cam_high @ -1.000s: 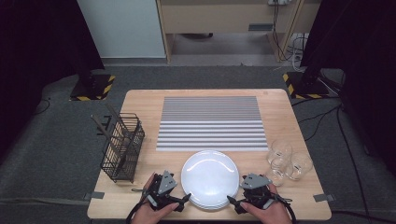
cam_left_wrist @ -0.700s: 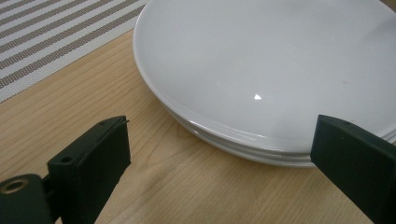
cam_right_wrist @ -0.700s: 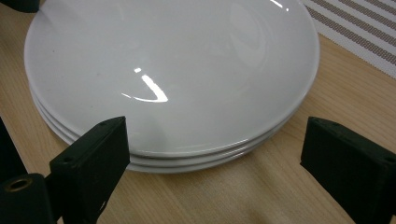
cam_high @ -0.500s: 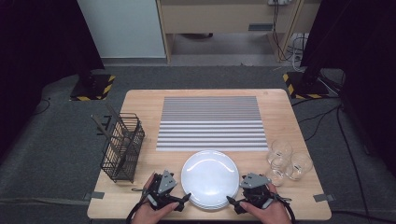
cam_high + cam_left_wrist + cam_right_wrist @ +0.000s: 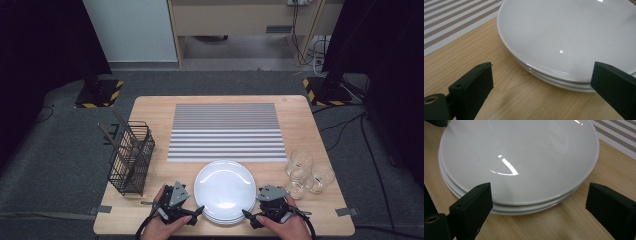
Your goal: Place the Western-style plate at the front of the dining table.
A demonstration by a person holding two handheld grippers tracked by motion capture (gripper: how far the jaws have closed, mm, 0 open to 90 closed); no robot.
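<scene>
From the high view, one stack of white plates [image 5: 224,191] sits near the front edge of the wooden surface [image 5: 300,115], right between two hand-held grippers. The left hand-held gripper [image 5: 198,212] is just beside the left side of the stack, and the right hand-held gripper [image 5: 248,215] is just beside its right side. One hand [image 5: 165,226] holds the left one and one hand [image 5: 280,227] holds the right one. Here you can also see one striped mat [image 5: 225,131] behind the plates, three clear glasses [image 5: 305,172] close together at the right, and one black wire basket [image 5: 131,157] at the left with a few long tools standing in it. The stack looks like one plate from up here, so the count is hard to tell. In the left gripper view, the edge of the stack [image 5: 564,42] shows from the side, and you can count three plates lying one on top of another. The two black jaws stand wide apart and hold nothing. One jaw is over bare wood and the other is close by the plate rims. A corner of the striped mat [image 5: 454,20] shows at the top left. In the right gripper view, the three plates [image 5: 519,162] show again from the other side, with their rims stacked neatly. These two black jaws also stand wide apart and hold nothing, one on each side of the near rim. A bit of the striped mat [image 5: 619,137] shows at the top right.
</scene>
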